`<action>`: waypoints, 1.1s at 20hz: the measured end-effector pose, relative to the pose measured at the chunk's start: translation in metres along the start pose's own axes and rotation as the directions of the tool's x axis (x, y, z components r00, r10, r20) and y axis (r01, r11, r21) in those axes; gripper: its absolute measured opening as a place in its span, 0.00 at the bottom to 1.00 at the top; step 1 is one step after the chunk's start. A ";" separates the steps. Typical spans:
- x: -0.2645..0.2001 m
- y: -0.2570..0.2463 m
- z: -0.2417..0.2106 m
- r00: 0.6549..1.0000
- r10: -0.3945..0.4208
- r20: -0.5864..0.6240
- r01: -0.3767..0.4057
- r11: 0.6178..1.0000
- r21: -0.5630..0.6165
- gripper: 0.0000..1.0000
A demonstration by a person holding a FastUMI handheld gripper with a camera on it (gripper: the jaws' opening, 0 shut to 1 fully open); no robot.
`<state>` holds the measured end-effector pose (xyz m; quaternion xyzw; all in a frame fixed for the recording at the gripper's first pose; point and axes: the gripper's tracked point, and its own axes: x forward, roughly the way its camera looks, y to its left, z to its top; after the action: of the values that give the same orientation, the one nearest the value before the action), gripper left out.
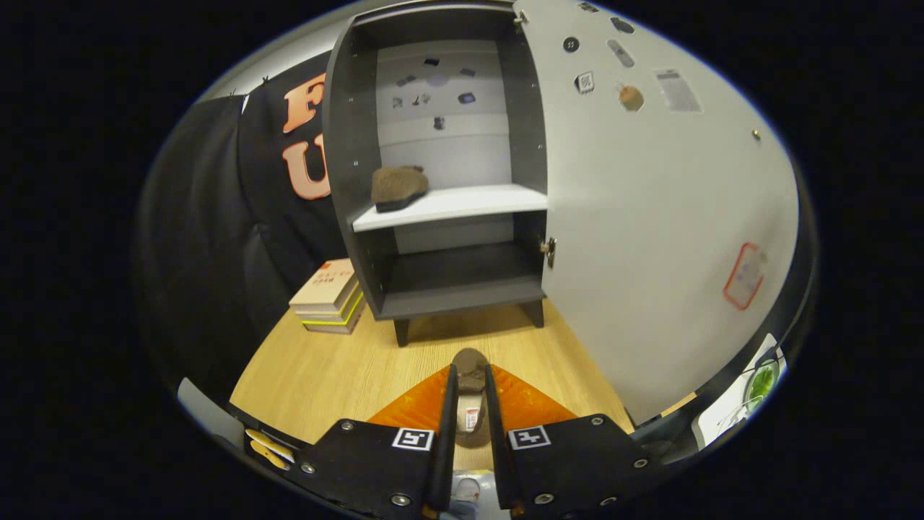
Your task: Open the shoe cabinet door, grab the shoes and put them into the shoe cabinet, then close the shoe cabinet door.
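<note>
Gripping a brown shoe [471, 393], the gripper [470, 383] has both fingers pressed against its sides, the toe poking out just past the fingertips and the heel opening sitting back between them. That narrow sideways hold probably keeps the shoe level for sliding onto a shelf. Beneath the held shoe lies an orange mat [530, 404] on the wooden floor [325, 368]. Well beyond the fingers stands the shoe cabinet [447, 289], its door [650, 217] swung wide to the right, so the way in is clear. A matching shoe [397, 188] already rests on the white shelf [462, 204], toward its left end, leaving room beside it. A stack of books [328, 296] sits left of the cabinet.
</note>
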<state>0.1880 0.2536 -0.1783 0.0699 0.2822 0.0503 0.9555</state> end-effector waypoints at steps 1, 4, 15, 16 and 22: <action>0.011 0.005 -0.015 0.999 0.015 -0.042 -0.015 1.000 -0.006 0.24; 0.044 0.018 -0.048 0.991 0.051 -0.127 -0.049 0.999 0.021 0.24; 0.124 0.027 -0.117 0.947 0.091 -0.309 -0.077 0.995 0.057 0.25; 0.130 0.028 -0.120 0.943 0.094 -0.320 -0.080 0.995 0.056 0.26; 0.164 0.035 -0.130 0.930 0.110 -0.351 -0.095 0.994 0.061 0.28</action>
<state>0.2515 0.3235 -0.3680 0.0947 0.4462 0.1059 0.8836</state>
